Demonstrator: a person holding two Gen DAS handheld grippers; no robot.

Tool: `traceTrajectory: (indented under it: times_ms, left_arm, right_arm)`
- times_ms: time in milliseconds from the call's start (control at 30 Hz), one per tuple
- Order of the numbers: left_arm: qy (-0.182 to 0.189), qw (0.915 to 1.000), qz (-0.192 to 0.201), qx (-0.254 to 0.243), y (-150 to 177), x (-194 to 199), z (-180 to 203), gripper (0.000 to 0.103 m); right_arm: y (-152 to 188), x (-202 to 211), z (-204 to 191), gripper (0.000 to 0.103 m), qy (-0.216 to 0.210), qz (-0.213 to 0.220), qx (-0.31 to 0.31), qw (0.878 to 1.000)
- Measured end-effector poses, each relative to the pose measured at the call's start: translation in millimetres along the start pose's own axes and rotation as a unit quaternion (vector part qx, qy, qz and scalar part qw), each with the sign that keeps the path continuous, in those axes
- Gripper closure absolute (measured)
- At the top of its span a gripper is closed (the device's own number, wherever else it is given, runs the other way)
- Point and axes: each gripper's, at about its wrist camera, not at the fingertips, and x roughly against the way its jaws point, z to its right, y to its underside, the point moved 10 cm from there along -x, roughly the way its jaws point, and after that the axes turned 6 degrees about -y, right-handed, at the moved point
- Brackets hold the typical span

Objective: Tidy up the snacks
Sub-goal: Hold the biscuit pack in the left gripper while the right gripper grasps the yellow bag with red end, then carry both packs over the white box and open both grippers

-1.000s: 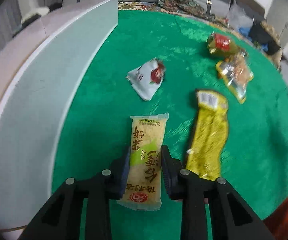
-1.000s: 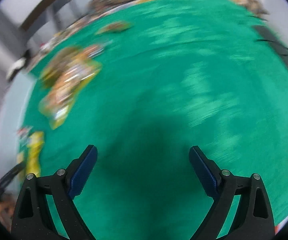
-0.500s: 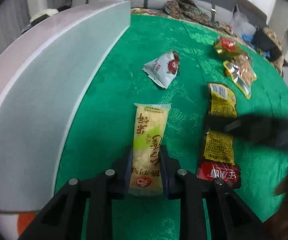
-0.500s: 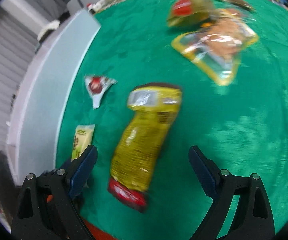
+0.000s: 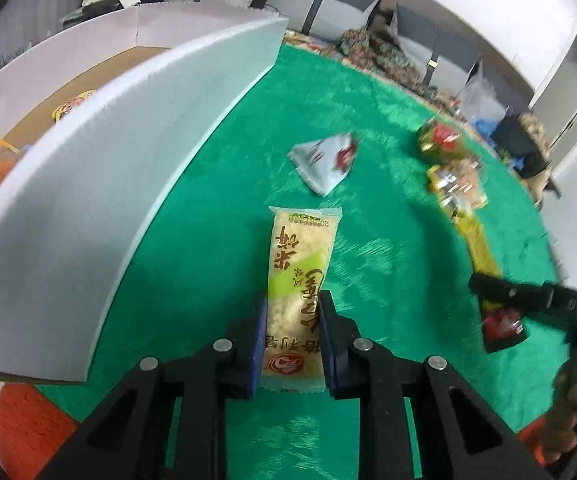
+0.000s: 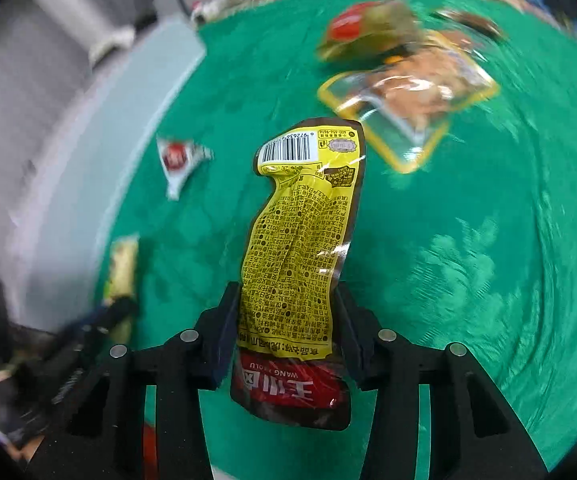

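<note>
L gripper [image 5: 292,344] clamped on rice cracker bar [image 5: 298,280]; R gripper [image 6: 284,332] closing round yellow pouch [image 6: 300,248].

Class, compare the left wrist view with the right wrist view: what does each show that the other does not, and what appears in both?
Only the left wrist view: the inside of the white box, with snacks already in it, and the left tool shut on the rice cracker bar.

Only the right wrist view: the barcode side of the yellow pouch, with the right tool closing around it.

Both: the green cloth, the white triangular packet, the red-topped packet and the clear yellow-edged bag.
</note>
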Motion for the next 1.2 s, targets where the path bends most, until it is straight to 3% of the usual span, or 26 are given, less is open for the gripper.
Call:
traceTrajectory:
  times_ms: [167,300,433,567,600,633,667,700,733,867,933,1033,1200]
  left_arm:
    - [0.048,0.9983,0.017,0.030,-16.6,32.1,6.8,0.080]
    - [0.063,0.9948,0.057,0.056,-50.3,75.9,-13.0,0.080]
    - [0.017,0.9920,0.100,0.076,-93.7,111.0,-72.5,0.080]
    - [-0.077,0.9856,0.112,0.100,-128.6,116.3,-159.4,0.080]
    - [-0.102,0.9831,0.109,0.105,-132.1,113.0,-178.3,0.070]
    - [-0.123,0.9813,0.101,0.109,-133.8,108.6,-195.5,0.041]
    - [-0.151,0.9781,0.083,0.116,-131.9,103.7,-218.7,0.027]
    - [-0.172,0.9746,0.076,0.122,-129.8,102.7,-231.6,0.017]
    - [-0.186,0.9713,0.075,0.129,-126.2,104.9,-243.1,0.017]
    - [-0.178,0.9674,0.092,0.154,-107.0,118.6,-250.5,0.017]
    - [-0.158,0.9707,0.095,0.154,-101.9,118.7,-237.5,0.016]
    - [-0.111,0.9806,0.096,0.130,-97.5,116.3,-188.8,0.016]
    - [-0.012,0.9965,0.075,0.035,-74.7,103.5,-63.3,0.011]
  right_arm:
    - [1.3,18.4,2.9,0.056,-0.061,0.006,-0.049,0.997]
    - [-22.1,42.1,-47.8,0.056,-0.108,0.028,-0.018,0.994]
    - [-53.7,56.3,-151.3,0.056,-0.162,0.042,0.057,0.984]
    - [-70.9,46.9,-259.3,0.054,-0.211,0.036,0.115,0.970]
    - [-73.7,38.8,-282.8,0.046,-0.219,0.038,0.127,0.967]
    - [-78.8,31.2,-304.2,0.036,-0.228,0.039,0.135,0.963]
    - [-80.5,23.5,-318.9,0.031,-0.234,0.037,0.134,0.962]
    - [-84.0,16.8,-331.4,0.027,-0.237,0.034,0.130,0.962]
    - [-86.6,14.8,-338.1,0.027,-0.231,0.035,0.131,0.963]
    - [-98.2,29.5,-321.1,0.027,-0.229,0.069,0.134,0.962]
    - [-98.8,44.2,-280.6,0.027,-0.198,0.091,0.146,0.965]
    - [-99.9,45.8,-211.7,0.027,-0.126,0.104,0.157,0.974]
    - [-67.6,41.6,-57.1,0.027,0.030,0.098,0.149,0.984]
